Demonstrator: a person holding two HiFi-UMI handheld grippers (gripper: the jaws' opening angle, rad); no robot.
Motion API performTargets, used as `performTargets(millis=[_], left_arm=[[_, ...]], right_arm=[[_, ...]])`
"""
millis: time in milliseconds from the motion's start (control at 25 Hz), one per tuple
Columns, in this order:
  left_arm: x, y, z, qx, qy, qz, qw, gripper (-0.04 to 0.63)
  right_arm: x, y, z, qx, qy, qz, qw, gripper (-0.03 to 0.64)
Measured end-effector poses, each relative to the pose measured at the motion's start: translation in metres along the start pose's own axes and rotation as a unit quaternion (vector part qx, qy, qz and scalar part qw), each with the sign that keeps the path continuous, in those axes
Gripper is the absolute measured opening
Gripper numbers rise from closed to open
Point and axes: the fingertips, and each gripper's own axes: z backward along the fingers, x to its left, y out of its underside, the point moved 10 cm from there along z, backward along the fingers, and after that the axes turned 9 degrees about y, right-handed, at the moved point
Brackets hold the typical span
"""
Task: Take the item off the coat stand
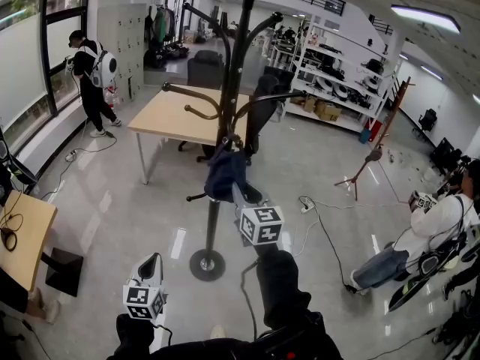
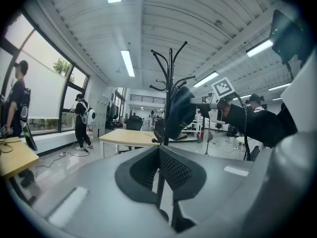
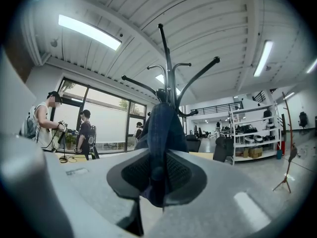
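A black coat stand (image 1: 225, 111) rises from a round base (image 1: 207, 264) on the grey floor. A dark blue fabric item (image 1: 225, 175) hangs from one of its lower hooks. My right gripper (image 1: 238, 195) reaches up to the item's lower edge. In the right gripper view, the blue fabric (image 3: 161, 133) hangs down between the pads, with the right gripper (image 3: 157, 177) shut on it. My left gripper (image 1: 150, 261) is held low near the stand's base, shut and holding nothing. From the left gripper view the item (image 2: 178, 114) shows far ahead, above the left gripper (image 2: 159, 175).
A wooden table (image 1: 172, 118) and dark chairs stand behind the coat stand. One person (image 1: 90, 81) stands by the window at left and another (image 1: 435, 231) sits on the floor at right. A tripod (image 1: 367, 163), floor cables (image 1: 322, 231) and a desk (image 1: 22, 238) lie around.
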Motion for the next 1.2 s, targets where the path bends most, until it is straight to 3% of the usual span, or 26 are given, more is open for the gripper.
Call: performTargets(millis=[280, 520, 1200], left_arm=[[-0.005, -0.003, 0.008, 0.009, 0.008, 0.015, 0.9998, 0.002], [0.002, 0.001, 0.010, -0.001, -0.003, 0.004, 1.0000, 0.003], [-0.005, -0.009, 0.010, 0.006, 0.018, 0.013, 0.9997, 0.003]], right_arm=[[0.002, -0.006, 0.006, -0.006, -0.001, 0.003, 1.000, 0.058], [0.003, -0.009, 0.007, -0.006, 0.003, 0.006, 1.000, 0.057], [0.000, -0.022, 0.020, -0.023, 0.008, 0.008, 1.000, 0.057]])
